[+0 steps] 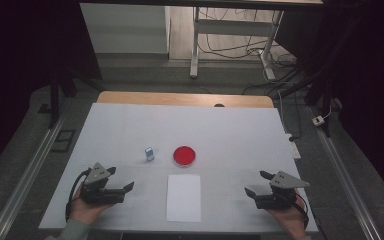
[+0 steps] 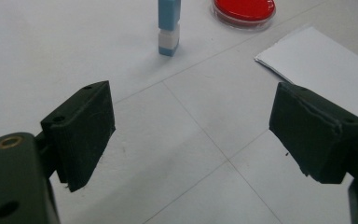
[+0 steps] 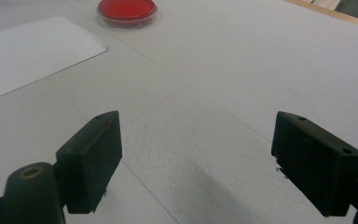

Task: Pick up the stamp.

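Observation:
A round red dish (image 1: 184, 156) with a clear rim sits near the middle of the white table top (image 1: 130, 125). Just left of it stands a small blue and white block (image 1: 149, 154), upright. A white sheet of paper (image 1: 184, 197) lies in front of the dish. My left gripper (image 1: 120, 179) rests near the table's front left, open, nothing between its jaws. My right gripper (image 1: 258, 183) rests at the front right, open and empty too. From the left gripper view the block (image 2: 169, 28), the dish (image 2: 244, 10) and the paper (image 2: 326, 65) lie ahead. The right gripper view has the dish (image 3: 127, 11) and paper (image 3: 28, 51) at upper left.
A wooden strip (image 1: 185, 99) edges the table's far side. Beyond it stand a white cabinet (image 1: 125, 27) and a table frame (image 1: 230, 35) with cables on the floor. Metal rails (image 1: 25, 175) run along both sides of the table.

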A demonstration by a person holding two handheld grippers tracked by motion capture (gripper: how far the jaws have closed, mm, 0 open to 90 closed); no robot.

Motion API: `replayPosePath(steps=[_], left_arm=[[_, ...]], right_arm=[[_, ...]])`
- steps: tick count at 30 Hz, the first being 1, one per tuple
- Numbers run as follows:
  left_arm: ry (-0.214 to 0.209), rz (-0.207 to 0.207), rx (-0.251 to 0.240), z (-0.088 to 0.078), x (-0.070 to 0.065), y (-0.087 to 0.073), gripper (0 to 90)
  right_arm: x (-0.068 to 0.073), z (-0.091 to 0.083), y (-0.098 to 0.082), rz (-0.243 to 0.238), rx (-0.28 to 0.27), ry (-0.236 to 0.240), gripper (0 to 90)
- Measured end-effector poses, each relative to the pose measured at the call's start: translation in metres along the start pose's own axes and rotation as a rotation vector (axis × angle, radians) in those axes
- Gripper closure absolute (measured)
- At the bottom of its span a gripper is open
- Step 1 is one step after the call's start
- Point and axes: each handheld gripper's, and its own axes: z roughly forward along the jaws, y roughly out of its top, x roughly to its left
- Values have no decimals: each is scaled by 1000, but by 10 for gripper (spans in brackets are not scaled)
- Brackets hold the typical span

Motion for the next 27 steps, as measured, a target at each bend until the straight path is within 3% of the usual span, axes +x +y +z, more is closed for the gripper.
replayPosePath(steps=[10,27], left_arm=[[-6,20,19,2,-1,-2,146],[-7,6,8,2,2,0,150]], right_arm=[[1,-1,1,18,-9,2,170],[2,0,2,24,13,3,213]])
